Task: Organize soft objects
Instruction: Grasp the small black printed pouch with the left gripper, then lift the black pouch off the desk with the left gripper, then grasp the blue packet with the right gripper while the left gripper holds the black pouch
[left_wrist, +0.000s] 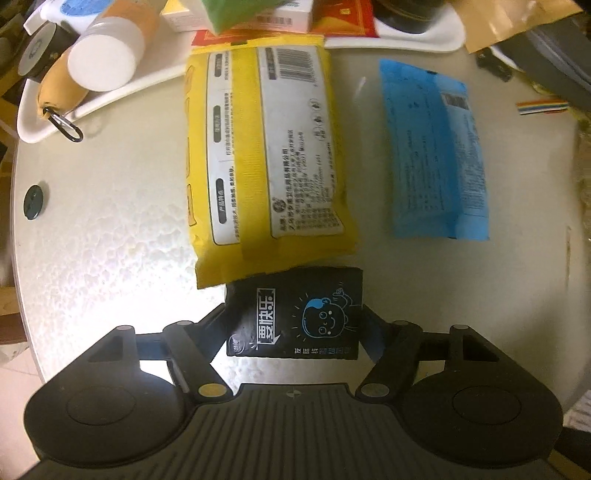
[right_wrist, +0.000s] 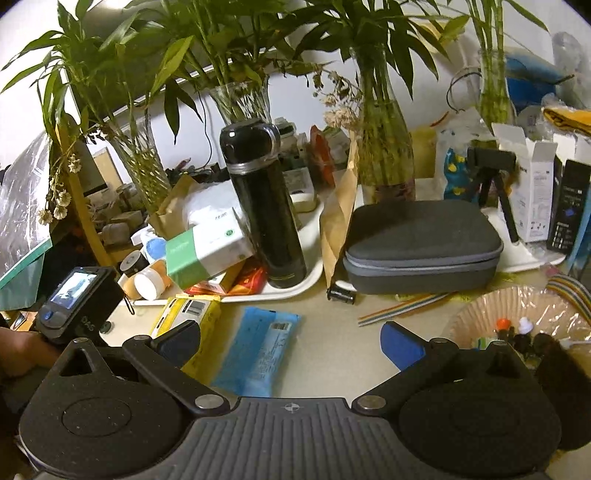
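Soft packs on the desk (left_wrist: 92, 221), largest first: yellow tissue pack (left_wrist: 266, 147) lies flat mid-desk, its far end close against the white tray (left_wrist: 33, 122) at the back edge; blue wipes pack (left_wrist: 436, 151) lies parallel, apart from it toward the right edge; small black tissue pack (left_wrist: 295, 314) sits just at the yellow pack's near end, possibly overlapping its corner, though the view does not settle that. Left gripper (left_wrist: 295, 325) has its fingers pressed against both short sides of the black pack, pinching it. Right gripper (right_wrist: 291, 343) hangs spread and empty above the blue pack. Judgement: all three are light, compressible and film-wrapped, hence slippery; grip across the narrow width near the middle, with moderate squeeze, so the wrapper does not slide.
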